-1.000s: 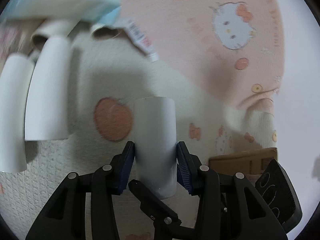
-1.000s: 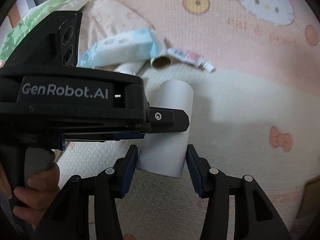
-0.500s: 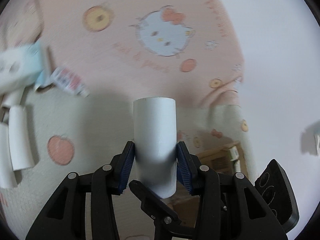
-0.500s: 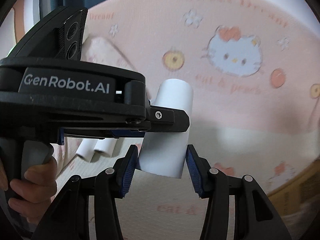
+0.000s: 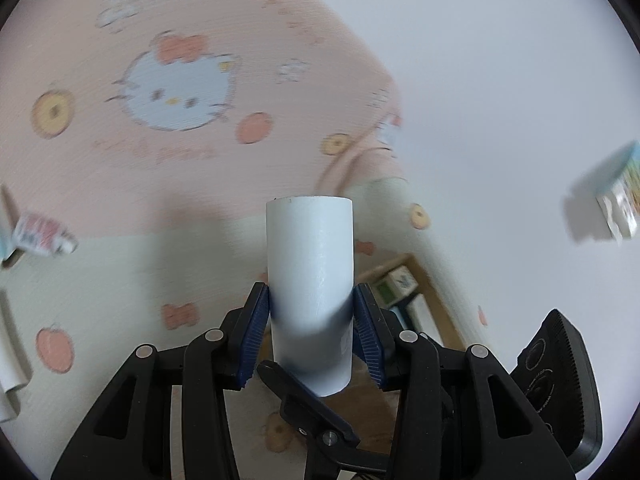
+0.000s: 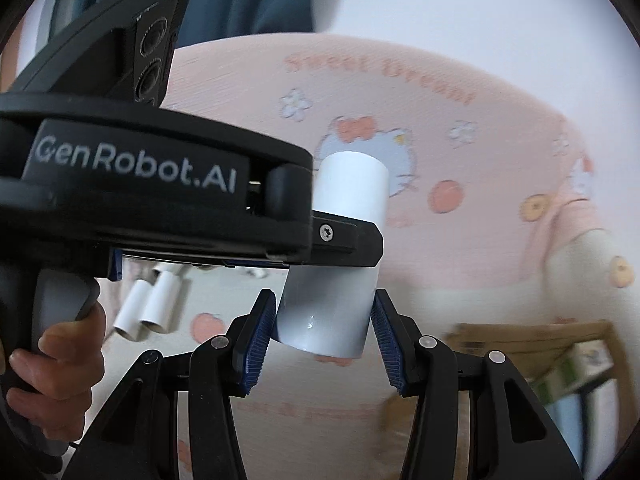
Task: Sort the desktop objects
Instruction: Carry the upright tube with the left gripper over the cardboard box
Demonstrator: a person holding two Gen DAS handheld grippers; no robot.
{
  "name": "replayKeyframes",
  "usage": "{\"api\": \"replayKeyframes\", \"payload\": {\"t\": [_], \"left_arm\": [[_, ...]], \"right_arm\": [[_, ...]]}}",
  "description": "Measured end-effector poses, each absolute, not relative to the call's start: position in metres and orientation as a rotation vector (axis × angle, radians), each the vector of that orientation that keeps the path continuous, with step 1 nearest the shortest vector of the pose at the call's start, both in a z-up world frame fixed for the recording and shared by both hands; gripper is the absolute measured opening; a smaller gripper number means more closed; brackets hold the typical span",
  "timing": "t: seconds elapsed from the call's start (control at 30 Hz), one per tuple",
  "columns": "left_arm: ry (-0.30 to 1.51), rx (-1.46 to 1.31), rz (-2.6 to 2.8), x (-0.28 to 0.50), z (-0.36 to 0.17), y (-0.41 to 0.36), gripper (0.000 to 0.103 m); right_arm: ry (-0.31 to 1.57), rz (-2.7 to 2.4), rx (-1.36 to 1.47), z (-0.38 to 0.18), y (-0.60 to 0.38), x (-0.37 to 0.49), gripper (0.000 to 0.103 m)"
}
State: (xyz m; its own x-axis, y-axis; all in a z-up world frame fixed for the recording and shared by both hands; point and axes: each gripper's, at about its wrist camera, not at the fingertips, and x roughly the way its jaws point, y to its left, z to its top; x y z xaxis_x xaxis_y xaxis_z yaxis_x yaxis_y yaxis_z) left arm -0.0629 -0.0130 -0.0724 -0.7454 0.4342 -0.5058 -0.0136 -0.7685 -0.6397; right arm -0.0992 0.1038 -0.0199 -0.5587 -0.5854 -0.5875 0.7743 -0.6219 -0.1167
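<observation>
Left claw: black plastic linkage arms, silver rivets, blue ribbed pads. Right claw: same build. Left unit body black, white "GenRobot.AI" lettering, twin lenses, silver screw, grey handle in hand.

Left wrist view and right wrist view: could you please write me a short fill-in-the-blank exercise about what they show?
In the left wrist view, the left claw grips a tube coloured ___.
The ribbed pads of that claw are ___.
In the right wrist view, the lettering on the black device reads ___.
The pink blanket shows a cartoon ___.
Missing words: white; blue; GenRobot.AI; cat.
</observation>
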Motion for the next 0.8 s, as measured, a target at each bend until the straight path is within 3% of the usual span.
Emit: {"api": "replayKeyframes", "payload": {"t": [0.3, 0.8], "left_arm": [[-0.771, -1.001, 2.463, -0.094, -0.043, 0.044, 0.047], [-0.729, -1.115, 2.332, -0.131, -0.048, 0.104, 0.047]], "right_arm": [[0.512, -2.329, 0.635, 0.003, 0.153, -0.110, 0.047], [0.490, -2.359, 0.722, 0.010, 0.211, -0.143, 0.047]]}}
